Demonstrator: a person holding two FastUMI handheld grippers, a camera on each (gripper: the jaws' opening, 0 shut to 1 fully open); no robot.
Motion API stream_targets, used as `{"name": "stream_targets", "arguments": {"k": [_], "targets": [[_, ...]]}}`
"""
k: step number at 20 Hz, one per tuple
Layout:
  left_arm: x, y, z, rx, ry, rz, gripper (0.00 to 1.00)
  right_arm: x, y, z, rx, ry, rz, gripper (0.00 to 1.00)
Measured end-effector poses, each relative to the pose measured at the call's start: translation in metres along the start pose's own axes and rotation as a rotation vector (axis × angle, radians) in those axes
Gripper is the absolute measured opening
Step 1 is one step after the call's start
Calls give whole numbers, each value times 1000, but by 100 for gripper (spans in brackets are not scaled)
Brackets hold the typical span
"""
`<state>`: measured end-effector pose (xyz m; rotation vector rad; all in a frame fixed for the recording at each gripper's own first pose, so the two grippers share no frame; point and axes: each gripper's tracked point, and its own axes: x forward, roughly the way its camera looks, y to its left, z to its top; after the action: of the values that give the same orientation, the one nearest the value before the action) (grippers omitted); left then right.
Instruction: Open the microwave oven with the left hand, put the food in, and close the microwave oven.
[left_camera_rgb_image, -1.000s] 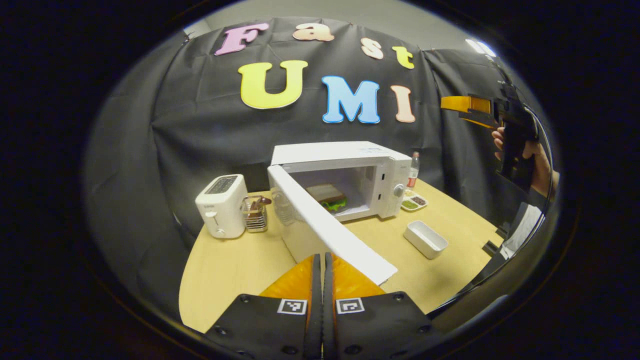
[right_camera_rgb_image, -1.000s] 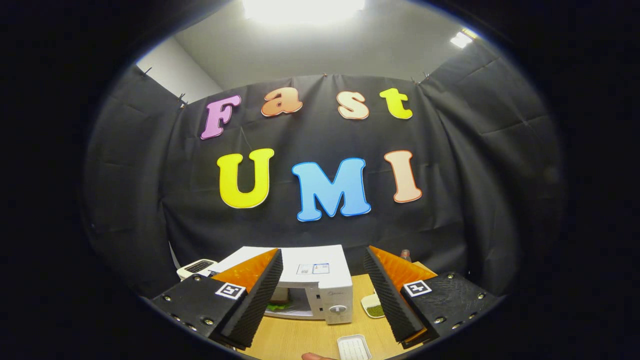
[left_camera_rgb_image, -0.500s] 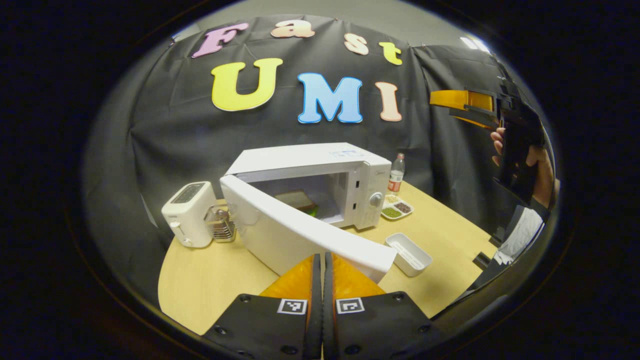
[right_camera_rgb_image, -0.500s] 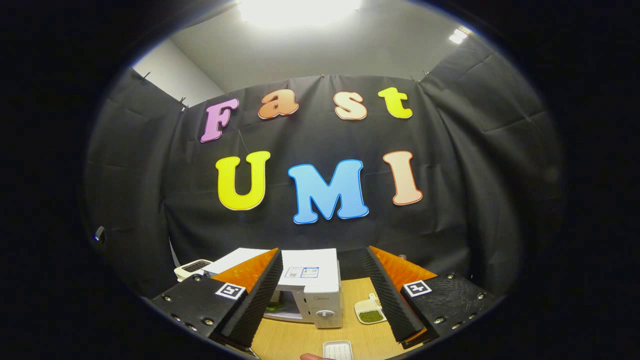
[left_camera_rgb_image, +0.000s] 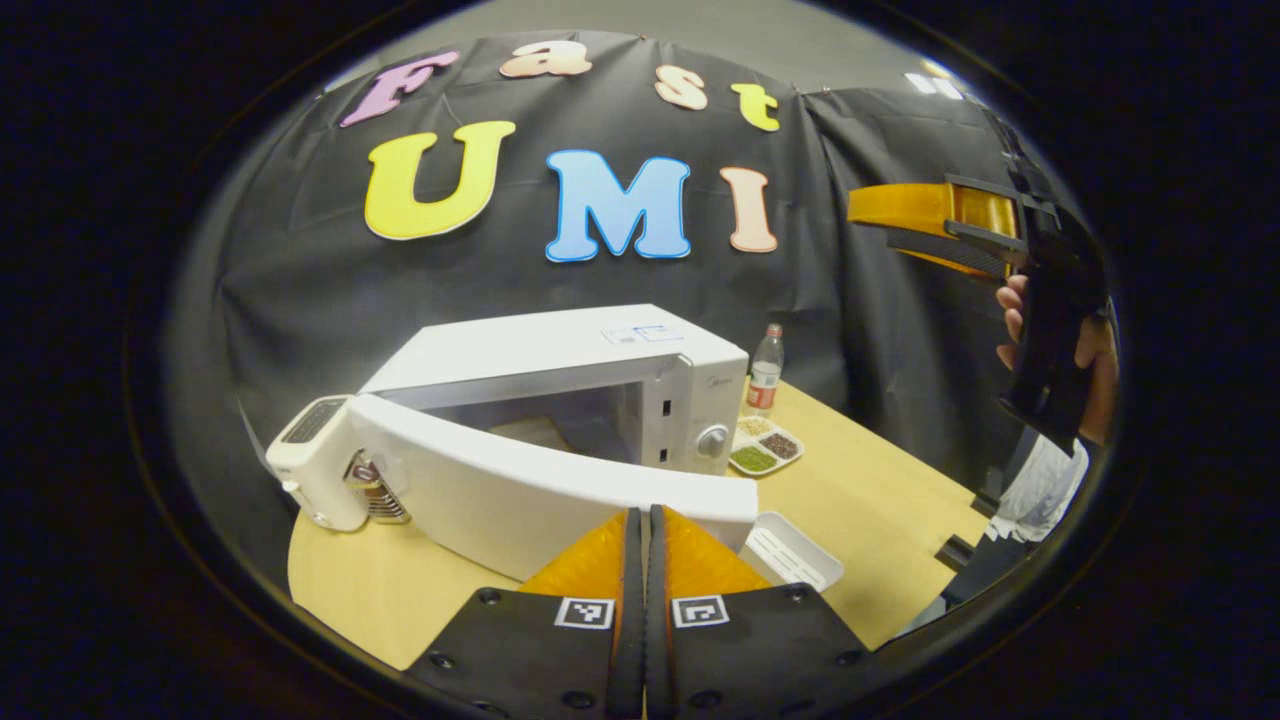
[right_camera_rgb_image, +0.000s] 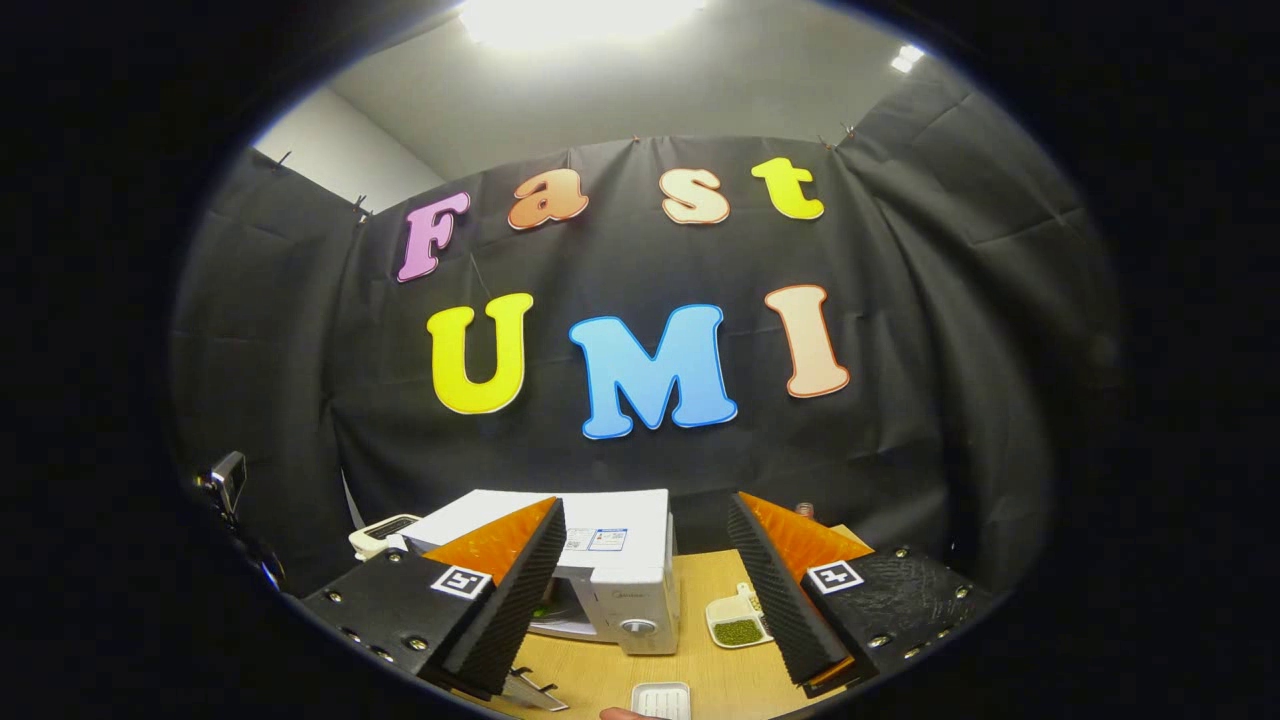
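the microwave (left_camera_rgb_image: 560, 370) sits mid-frame on the table (left_camera_rgb_image: 880, 500). its door (left_camera_rgb_image: 540, 490) has swung further toward shut since a second ago, long edge running lower right, so closing is underway. left gripper (left_camera_rgb_image: 645, 540) pressed closed behind the door; right gripper (right_camera_rgb_image: 645, 590) gapes wide, empty.

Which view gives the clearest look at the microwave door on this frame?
The left gripper view: the microwave door spans the middle, partly open, with the shut left gripper against its outer face. In the right gripper view, the open right gripper's finger covers the door; the microwave body shows.
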<state>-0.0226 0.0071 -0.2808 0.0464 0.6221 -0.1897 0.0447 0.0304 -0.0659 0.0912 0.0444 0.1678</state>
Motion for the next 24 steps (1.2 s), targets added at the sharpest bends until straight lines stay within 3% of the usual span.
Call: {"name": "stream_targets", "arguments": {"k": [11, 24], "targets": [[66, -30, 19, -34, 1, -8, 7, -15, -53, 1, -3, 15, -57, 99], [118, -26, 39, -62, 4, 66, 7, 1, -91, -16, 2, 54, -63, 99]]}}
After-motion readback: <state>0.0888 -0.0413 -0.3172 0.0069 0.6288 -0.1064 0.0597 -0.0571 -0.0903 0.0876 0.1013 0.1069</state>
